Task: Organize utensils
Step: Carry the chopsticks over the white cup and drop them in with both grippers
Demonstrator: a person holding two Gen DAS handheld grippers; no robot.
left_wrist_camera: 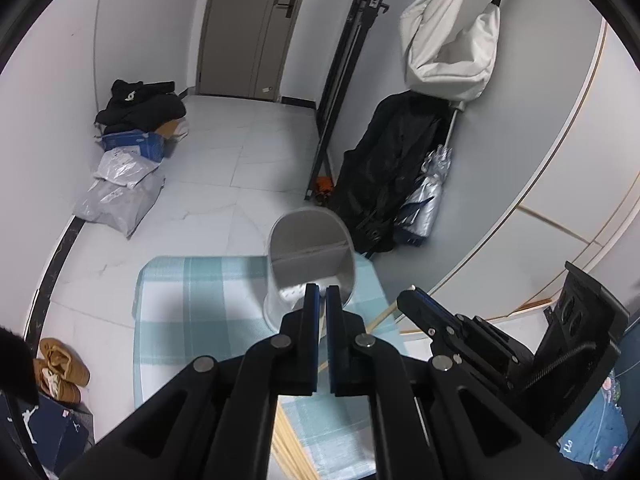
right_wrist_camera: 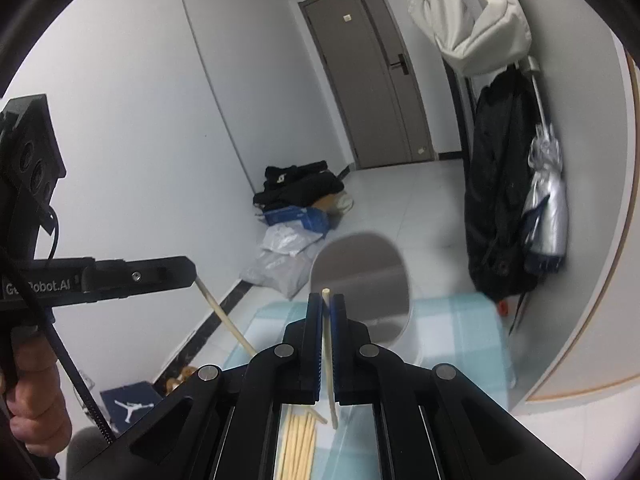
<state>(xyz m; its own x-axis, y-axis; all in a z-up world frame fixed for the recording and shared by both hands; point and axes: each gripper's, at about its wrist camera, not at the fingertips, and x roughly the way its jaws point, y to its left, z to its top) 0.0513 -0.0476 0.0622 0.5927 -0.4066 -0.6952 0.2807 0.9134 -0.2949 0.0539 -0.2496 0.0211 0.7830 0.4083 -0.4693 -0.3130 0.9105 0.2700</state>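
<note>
Two tongs shut | R tongs pinch chopstick | L tongs pinch chopstick | holder ahead

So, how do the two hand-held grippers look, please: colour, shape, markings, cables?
Both the left gripper and right gripper are black scissor-like linkages with silver pivot pins and blue-lined fingers. The left one's side carries white lettering, a black cable and a coiled spring.
</note>
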